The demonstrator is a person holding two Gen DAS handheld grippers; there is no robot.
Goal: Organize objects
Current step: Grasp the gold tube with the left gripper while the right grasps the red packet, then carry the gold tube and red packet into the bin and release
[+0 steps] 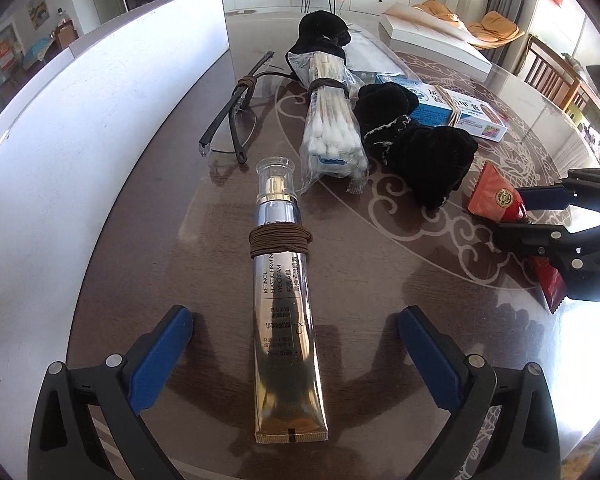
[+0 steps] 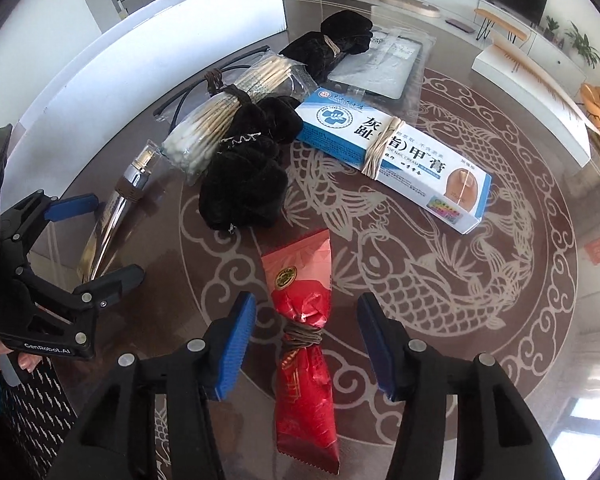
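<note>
On the desk [image 1: 148,264], flat under glass: eye cream tube [image 1: 286,304], brown cord wound round its neck, cap pointing away, lying lengthwise between the left claw [image 1: 296,348] pads. Left claw spread fully wide, pads well clear of tube on both sides, nothing held. Red snack packet [image 2: 304,344], cord-tied at the waist, lying between the right claw [image 2: 306,344] pads; claw partly open, a gap showing on each side of the packet, no grip visible.

Next to the tube: cotton swab bundle [image 1: 332,128], folded glasses [image 1: 236,120], black velvet pouch [image 1: 416,148], blue-white nail cream box [image 2: 392,160], second black pouch [image 2: 340,36] further back. White upright panel [image 1: 100,120] along the left side.

Step in hand, judged: grasping one item per claw. For the tube, better to close across the stiff body below the cord, not the flat crimped tail. For the packet, clamp at the tied waist, squeeze gently. Lift straight up to avoid nudging swabs or pouch. Glass slick; sliding likely.
</note>
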